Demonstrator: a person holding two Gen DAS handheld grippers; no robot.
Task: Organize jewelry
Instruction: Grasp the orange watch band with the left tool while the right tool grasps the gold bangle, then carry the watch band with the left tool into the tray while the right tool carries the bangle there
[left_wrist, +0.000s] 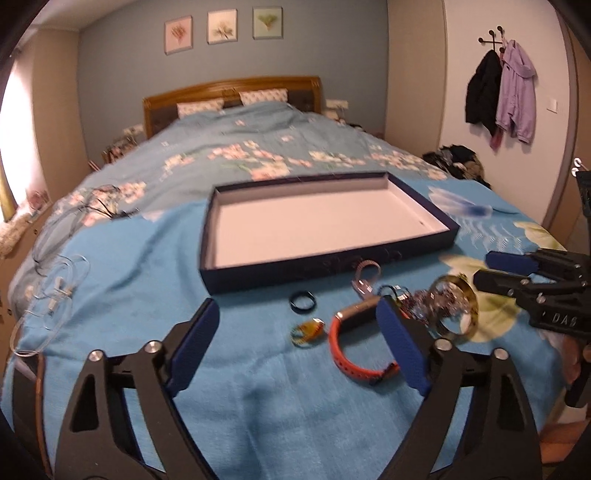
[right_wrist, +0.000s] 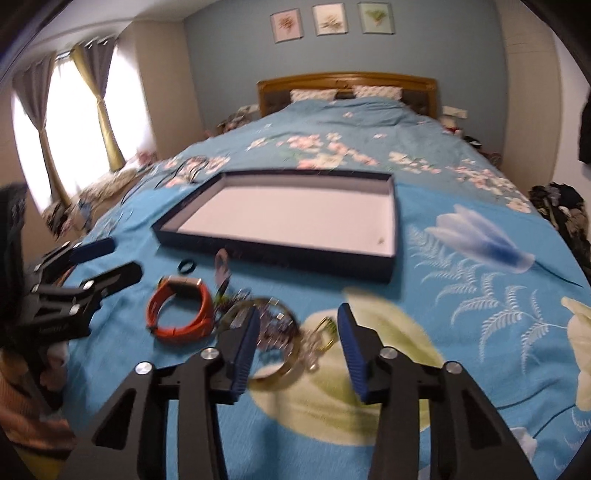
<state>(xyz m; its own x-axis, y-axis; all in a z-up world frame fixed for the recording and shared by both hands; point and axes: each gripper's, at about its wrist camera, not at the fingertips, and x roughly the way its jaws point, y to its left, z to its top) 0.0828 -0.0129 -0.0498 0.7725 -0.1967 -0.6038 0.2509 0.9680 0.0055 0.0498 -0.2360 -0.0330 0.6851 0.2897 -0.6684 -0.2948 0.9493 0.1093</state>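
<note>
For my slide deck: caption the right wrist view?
Open right tool above gold bangle, orange watch beside, empty box beyond.

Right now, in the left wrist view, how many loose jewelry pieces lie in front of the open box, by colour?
Orange: 1, the band
Dark blue: 1, the small ring
Gold: 2, the bangle and the amber-gold ring
Pinkish silver: 1, the loop
Mixed beads: 1, the blurred cluster
Total: 6, though blur may hide more.
</note>
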